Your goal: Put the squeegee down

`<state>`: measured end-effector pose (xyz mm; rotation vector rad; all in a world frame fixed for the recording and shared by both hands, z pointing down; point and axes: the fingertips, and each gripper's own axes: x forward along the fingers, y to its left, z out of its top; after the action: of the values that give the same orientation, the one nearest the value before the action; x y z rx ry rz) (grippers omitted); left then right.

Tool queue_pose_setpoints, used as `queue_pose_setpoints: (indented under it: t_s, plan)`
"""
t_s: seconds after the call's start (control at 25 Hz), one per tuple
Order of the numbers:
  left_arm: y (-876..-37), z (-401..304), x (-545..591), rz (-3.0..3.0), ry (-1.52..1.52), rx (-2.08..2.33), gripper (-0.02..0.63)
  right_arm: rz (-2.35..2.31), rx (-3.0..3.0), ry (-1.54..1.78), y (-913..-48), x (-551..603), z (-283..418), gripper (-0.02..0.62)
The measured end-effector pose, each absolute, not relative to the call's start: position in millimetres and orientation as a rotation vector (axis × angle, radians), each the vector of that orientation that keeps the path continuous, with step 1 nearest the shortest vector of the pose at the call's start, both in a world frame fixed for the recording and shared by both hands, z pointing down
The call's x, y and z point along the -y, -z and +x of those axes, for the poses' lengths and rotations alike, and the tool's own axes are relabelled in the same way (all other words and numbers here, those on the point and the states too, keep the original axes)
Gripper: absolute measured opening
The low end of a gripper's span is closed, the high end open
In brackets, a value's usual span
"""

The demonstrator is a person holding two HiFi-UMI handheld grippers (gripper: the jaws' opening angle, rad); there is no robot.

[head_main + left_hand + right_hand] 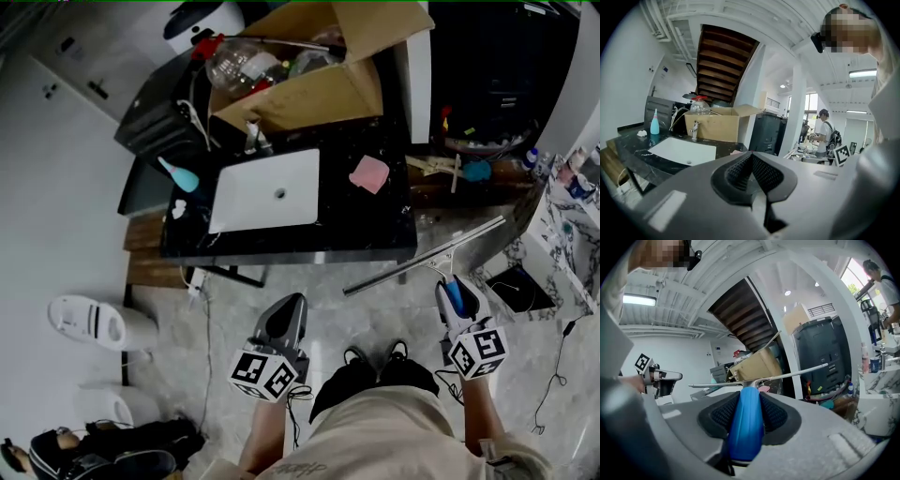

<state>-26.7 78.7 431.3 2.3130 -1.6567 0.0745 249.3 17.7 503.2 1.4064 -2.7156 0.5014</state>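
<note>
Squeegee (424,255) is off the desk (375,239), held in the air at the near right. Its long blade lies crosswise just in front of the desk's near edge, probably so it can be laid down flat. The right gripper (457,298) is clamped on its blue handle. The left gripper (286,323) hangs nearby, jaws together on nothing.
</note>
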Motion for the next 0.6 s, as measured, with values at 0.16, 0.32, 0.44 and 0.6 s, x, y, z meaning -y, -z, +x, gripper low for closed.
queue_pose_setpoints:
  t_s: [0.16,0.32,0.44,0.6]
  plan:
    - [-440.7,-49.3,-62.0,2.292,-0.072,1.658,0.014,1.385,2.693,-0.533,-512.0,2.5,227.1,0.132]
    - [-443.0,-78.1,-28.2,2.324,-0.029,1.648,0.014,1.406,2.681,-0.507,-505.0,26.1,200.6,0.132]
    - [-429.4,-99.3,5.5,2.377,0.005,1.624,0.014,1.476,2.663,-0.504,-492.7,47.9,180.7,0.132]
    - [-413.5,-126.1,46.5,2.464,0.048,1.595,0.014,1.546,2.666,-0.471,-470.7,80.2,153.5,0.132]
